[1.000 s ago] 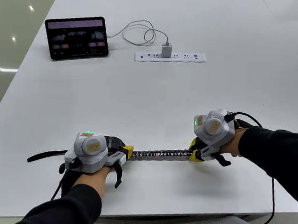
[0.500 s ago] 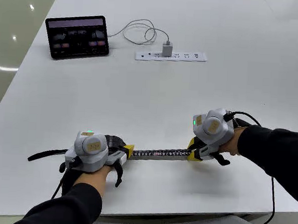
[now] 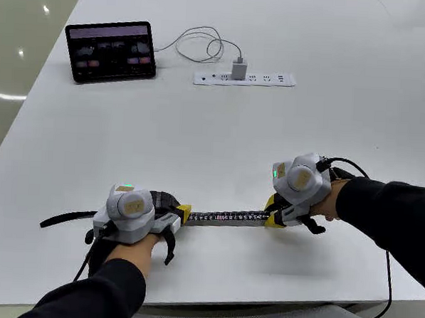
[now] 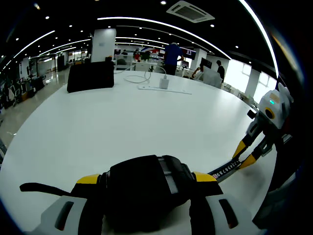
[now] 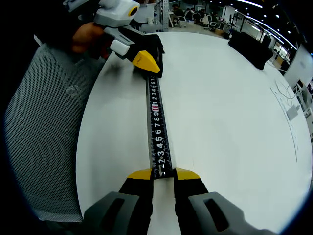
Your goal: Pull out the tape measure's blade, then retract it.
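White table (image 3: 221,131): tablet (image 3: 110,51) and power strip (image 3: 244,79) lie well ahead of both tools.
Left gripper (image 4: 146,178): jaws clamped on the black tape measure case (image 4: 144,193), which rests on the table between its yellow tips.
Right gripper (image 5: 164,174): jaws pinch the blade (image 5: 157,132) at its end. The blade runs straight out from the right gripper's tips, low over the table, to the case at the left gripper.

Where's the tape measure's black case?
The case sits at the table's front left in the head view, clamped in the left gripper, blade stretching to the right gripper.
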Demonstrator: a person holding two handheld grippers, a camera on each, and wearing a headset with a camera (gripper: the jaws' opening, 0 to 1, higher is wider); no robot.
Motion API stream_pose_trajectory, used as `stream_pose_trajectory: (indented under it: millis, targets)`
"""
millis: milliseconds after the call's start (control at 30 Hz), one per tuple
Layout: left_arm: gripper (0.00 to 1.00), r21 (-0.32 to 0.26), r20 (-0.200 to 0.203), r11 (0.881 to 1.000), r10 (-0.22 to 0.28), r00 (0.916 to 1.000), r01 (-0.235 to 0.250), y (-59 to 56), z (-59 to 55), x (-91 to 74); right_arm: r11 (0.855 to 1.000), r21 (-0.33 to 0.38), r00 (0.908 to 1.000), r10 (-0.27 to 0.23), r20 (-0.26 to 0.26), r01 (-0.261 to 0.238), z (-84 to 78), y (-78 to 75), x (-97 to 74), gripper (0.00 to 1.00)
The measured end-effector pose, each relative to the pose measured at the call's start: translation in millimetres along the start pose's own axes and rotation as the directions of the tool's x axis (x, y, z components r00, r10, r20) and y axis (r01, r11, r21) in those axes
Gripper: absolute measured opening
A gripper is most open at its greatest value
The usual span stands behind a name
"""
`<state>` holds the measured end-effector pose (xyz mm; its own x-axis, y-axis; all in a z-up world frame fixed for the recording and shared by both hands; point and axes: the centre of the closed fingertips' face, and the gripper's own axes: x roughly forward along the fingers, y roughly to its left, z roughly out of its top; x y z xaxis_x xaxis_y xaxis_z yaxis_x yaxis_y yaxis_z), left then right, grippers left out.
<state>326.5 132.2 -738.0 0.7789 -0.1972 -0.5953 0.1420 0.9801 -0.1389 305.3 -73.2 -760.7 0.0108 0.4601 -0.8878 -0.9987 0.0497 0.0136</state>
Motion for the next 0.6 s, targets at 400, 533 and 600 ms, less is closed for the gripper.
stream_pose_trajectory:
  millis: [400,533,600]
  targets:
    - [0.68,-0.001,0.000,1.000,0.000,1.0000,0.000,-0.2,0.2,-0.4,1.000,0.015,1.0000,-0.002,0.007,0.002,4.2,-0.2,1.7,0.11]
    - [0.68,-0.001,0.000,1.000,-0.001,1.0000,0.001,-0.3,0.2,-0.7,1.000,0.015,1.0000,-0.002,0.009,0.002,5.5,-0.1,2.4,0.12]
    - [0.68,-0.001,0.000,1.000,-0.001,1.0000,0.001,-0.4,0.2,-0.7,1.000,0.016,0.9999,-0.003,0.010,0.003,6.1,0.0,2.7,0.12]
